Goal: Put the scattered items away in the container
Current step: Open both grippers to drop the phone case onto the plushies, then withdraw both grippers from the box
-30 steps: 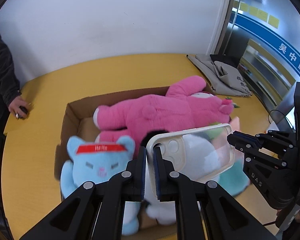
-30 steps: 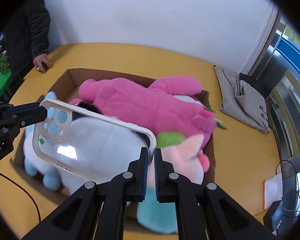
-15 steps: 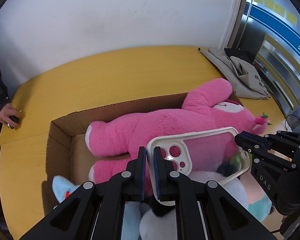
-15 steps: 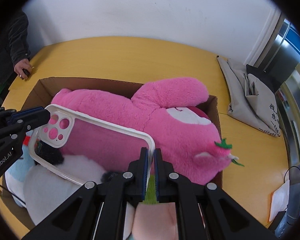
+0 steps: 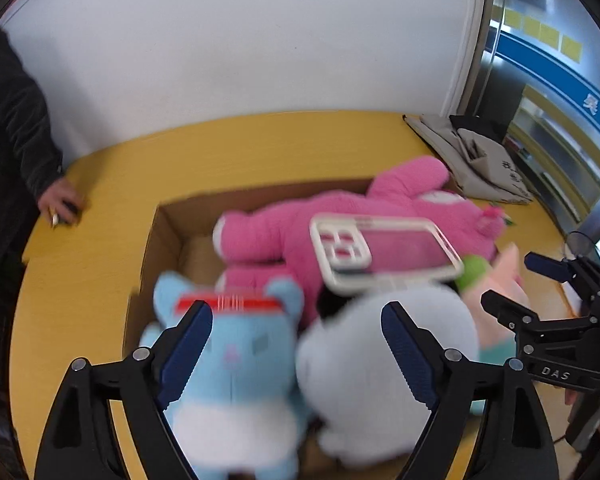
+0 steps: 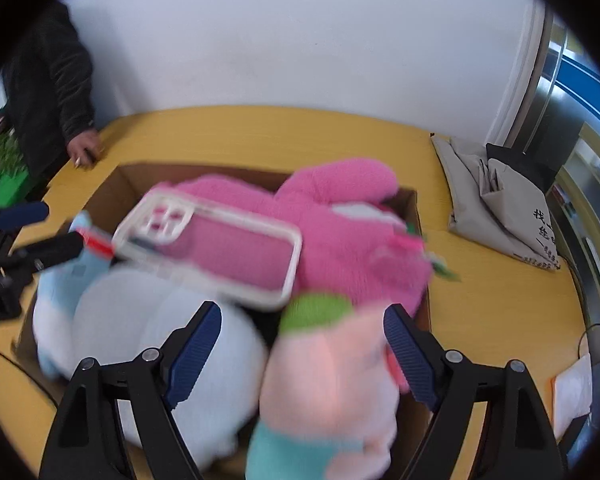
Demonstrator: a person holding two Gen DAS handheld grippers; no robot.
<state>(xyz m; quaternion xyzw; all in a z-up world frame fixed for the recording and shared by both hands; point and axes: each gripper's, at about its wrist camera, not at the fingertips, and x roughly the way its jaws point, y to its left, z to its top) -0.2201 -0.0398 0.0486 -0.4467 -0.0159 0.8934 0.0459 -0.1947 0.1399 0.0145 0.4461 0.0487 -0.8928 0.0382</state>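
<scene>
A clear phone case with a white rim lies on the plush toys in the cardboard box; it also shows in the right wrist view. It rests across the pink plush and the white plush. My left gripper is open and empty, above the blue plush. My right gripper is open and empty, above the pale pink plush. Both views are blurred.
The box stands on a yellow table. A grey cloth bag lies at the back right. A person's hand rests on the table's left edge. A white sheet lies at the right.
Both grippers have opened and let go of the phone case, which now lies on the plush toys. Both grippers have pulled back from it.
</scene>
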